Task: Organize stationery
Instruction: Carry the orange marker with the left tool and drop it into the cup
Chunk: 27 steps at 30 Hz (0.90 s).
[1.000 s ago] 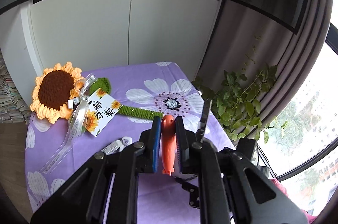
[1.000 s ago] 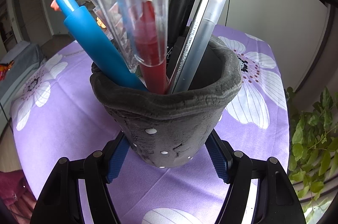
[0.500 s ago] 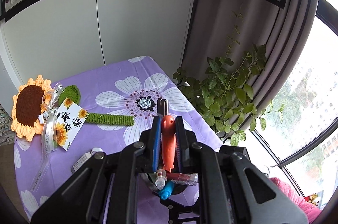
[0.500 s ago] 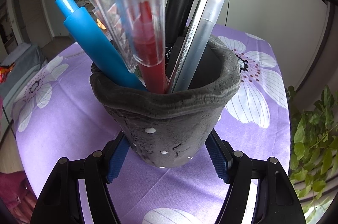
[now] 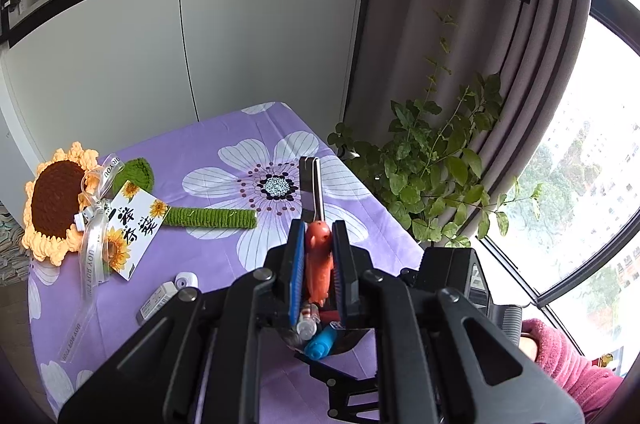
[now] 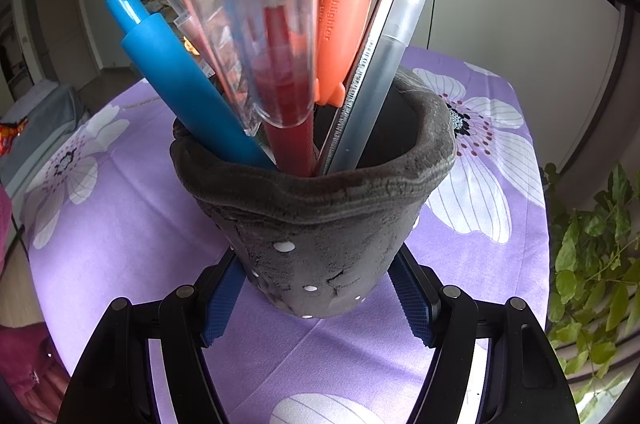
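Counter (image 5: 224, 256) draped in purple cloth with white flowers. Ahead-left of the left jaws: crocheted sunflower (image 5: 56, 200) lying flat, green stem (image 5: 212, 217) pointing toward the jaws, printed tag (image 5: 134, 224) and ribbon (image 5: 90, 256) across it. Just left of those jaws: small white cap (image 5: 186, 280), white tube (image 5: 157, 302). Between the right jaws: grey pen cup (image 6: 320, 220), standing on the cloth.
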### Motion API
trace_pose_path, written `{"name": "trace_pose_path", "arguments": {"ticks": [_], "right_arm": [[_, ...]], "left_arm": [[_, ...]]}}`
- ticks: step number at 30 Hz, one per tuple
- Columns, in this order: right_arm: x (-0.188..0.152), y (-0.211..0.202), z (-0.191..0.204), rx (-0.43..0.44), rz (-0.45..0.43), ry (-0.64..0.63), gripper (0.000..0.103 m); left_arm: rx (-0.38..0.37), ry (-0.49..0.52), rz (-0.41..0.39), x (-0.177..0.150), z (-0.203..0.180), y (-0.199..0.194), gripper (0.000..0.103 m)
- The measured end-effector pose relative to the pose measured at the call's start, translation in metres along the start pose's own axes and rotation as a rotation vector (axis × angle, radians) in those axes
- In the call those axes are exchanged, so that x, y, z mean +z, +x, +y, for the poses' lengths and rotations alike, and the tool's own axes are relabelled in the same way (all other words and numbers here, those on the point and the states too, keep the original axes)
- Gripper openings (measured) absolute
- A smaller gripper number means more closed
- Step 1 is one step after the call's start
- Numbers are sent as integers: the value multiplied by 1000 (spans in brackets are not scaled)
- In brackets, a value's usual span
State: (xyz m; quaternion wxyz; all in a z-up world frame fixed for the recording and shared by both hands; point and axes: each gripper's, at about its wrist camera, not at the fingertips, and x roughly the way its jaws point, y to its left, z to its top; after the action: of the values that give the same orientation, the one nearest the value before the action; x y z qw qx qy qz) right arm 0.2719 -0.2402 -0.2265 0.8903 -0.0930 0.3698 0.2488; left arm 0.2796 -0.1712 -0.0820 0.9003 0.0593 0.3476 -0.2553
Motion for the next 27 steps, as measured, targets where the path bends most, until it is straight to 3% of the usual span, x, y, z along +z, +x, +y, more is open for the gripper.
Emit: {"name": "trace_pose_path", "arguments": {"ticks": [10,19,27], "right_arm": [[0,-1,0,2,0,3,72],[1,-1,0,4,0,4,72],[2,-1,3,2,1,1,72]], "left_arm": [[3,-8,1,-3,4,0,12],[21,82,-12,-14,-11,-5,11],[17,39,-4,-15,4,-10,12]]}}
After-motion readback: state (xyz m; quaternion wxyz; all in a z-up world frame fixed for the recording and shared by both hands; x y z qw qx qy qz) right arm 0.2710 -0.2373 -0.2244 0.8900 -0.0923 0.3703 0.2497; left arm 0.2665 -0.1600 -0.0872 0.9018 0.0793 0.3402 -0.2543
